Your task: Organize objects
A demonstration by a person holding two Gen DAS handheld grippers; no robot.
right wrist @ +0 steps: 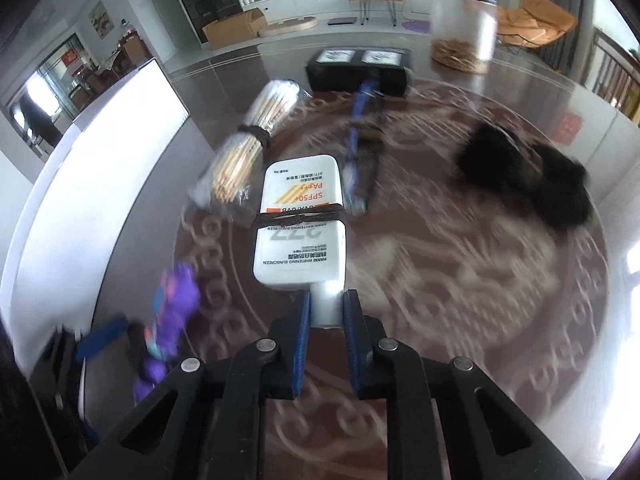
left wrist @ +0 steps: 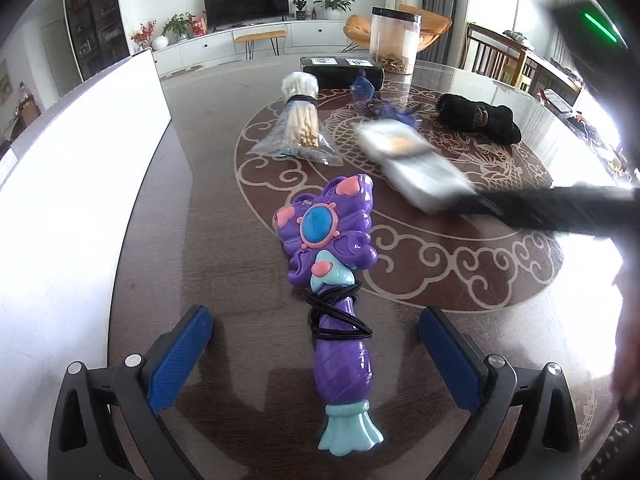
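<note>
My right gripper (right wrist: 326,306) is shut on the cap of a white sunscreen bottle (right wrist: 302,220) with a dark band around it, held above the table. The bottle also shows blurred in the left wrist view (left wrist: 412,168). My left gripper (left wrist: 316,344) is open, its blue pads on either side of the handle of a purple and teal toy wand (left wrist: 336,280) that lies on the table with a black cord wrapped round it. The wand shows blurred at lower left in the right wrist view (right wrist: 172,312).
A bagged bundle of wooden sticks (left wrist: 302,124), a blue strap item (left wrist: 372,96), a black rolled cloth (left wrist: 478,118), a black box (left wrist: 342,68) and a clear jar (left wrist: 394,40) are on the round patterned table (left wrist: 460,264). A white board (left wrist: 68,184) stands on the left.
</note>
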